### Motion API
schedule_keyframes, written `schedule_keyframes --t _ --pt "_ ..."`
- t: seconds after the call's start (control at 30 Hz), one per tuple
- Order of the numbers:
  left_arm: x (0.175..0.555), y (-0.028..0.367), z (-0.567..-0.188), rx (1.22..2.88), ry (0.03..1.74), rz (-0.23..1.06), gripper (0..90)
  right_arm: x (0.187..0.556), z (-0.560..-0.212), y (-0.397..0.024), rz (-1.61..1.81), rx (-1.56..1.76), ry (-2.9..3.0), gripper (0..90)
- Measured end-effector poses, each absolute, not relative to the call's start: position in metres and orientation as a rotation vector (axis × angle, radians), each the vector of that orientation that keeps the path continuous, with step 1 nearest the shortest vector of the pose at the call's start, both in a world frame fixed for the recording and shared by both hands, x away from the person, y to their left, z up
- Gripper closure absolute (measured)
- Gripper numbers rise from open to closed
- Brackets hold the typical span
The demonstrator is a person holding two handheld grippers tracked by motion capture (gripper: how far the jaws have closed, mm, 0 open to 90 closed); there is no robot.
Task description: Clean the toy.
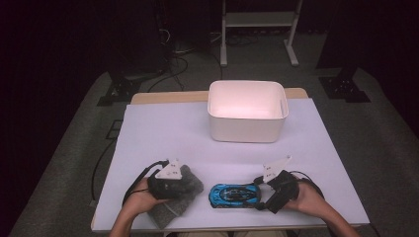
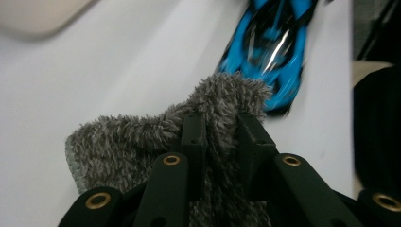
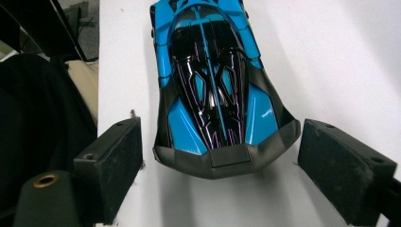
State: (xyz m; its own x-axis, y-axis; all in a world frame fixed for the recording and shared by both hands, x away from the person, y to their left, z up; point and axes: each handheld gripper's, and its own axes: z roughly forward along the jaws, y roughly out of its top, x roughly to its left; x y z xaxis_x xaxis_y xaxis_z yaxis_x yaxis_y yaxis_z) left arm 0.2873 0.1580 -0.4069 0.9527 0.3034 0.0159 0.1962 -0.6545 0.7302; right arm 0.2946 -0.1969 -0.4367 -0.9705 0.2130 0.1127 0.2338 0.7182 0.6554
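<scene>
Currently the left gripper (image 2: 220,137) is clamped on the grey cloth (image 2: 142,142) at the table's (image 1: 163,128) near edge, while the right gripper (image 3: 220,161), jaws apart, straddles the blue toy car's (image 3: 213,80) end; next, probably close squarely on it.

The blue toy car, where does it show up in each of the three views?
High view: the blue toy car lies at bottom centre, between the two hands.
Left gripper view: top right, blurred, just beyond the grey fuzzy cloth.
Right gripper view: centre, running from the top edge down between the two fingers.
Shared landmark: the white tabletop that the car rests on.
</scene>
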Motion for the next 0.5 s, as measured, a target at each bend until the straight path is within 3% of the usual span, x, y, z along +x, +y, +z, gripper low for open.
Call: schedule_keyframes --t 0.2,0.5 --pt "0.296 0.104 -0.403 2.351 0.193 0.111 75.0 0.293 -0.442 -0.199 -1.12 -0.357 -2.884 13.8" --pt "0.3 0.066 -0.414 2.369 0.107 0.023 74.9 0.294 -0.451 -0.195 -1.106 -0.326 -2.898 13.8"
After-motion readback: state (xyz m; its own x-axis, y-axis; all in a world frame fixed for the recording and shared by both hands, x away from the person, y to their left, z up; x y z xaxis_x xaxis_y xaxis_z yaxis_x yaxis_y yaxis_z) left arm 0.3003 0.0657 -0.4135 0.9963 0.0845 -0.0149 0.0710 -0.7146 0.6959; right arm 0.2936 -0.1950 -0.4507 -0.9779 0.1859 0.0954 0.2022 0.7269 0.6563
